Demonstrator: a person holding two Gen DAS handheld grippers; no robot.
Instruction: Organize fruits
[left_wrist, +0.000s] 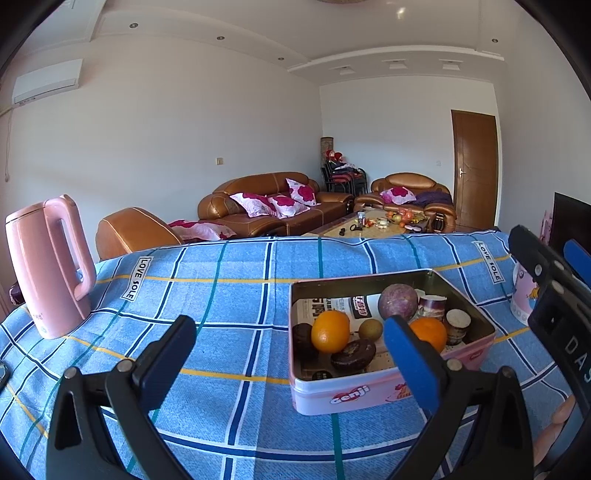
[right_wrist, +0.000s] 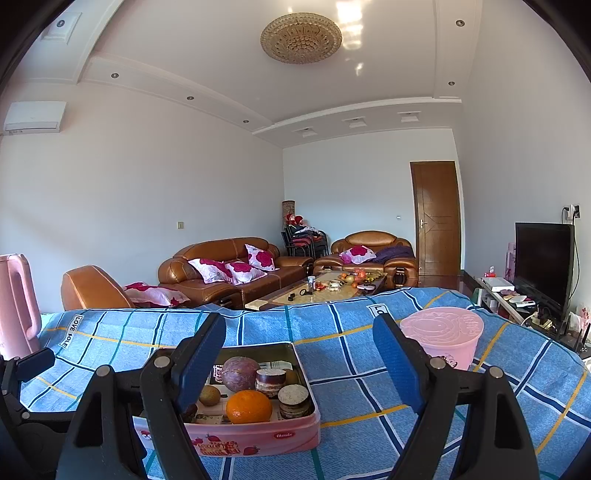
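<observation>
Two claws being held wide open, nothing gripped, w/ fruit still mixed among snacks in the pink tin.

Left claw (left_wrist: 291, 350) and right claw (right_wrist: 299, 354) are both being kept spread over the blue checked tabletop (left_wrist: 221, 280), pads touching nothing. Fruit is sitting inside the pink tin (left_wrist: 369, 397): two oranges (left_wrist: 330, 331), a purple passion fruit (left_wrist: 398, 301) and a small brown fruit (left_wrist: 370, 328), crowded against round cakes (left_wrist: 352, 354). Risk, as judged: round fruit being squeezed off-centre and rolling out, a cake being pinched alongside it, or the light tin being dragged or tipped by a finger catching its wall. The pink cup (right_wrist: 443, 332) nearby, prob. the target, is looking easily knocked over.
</observation>
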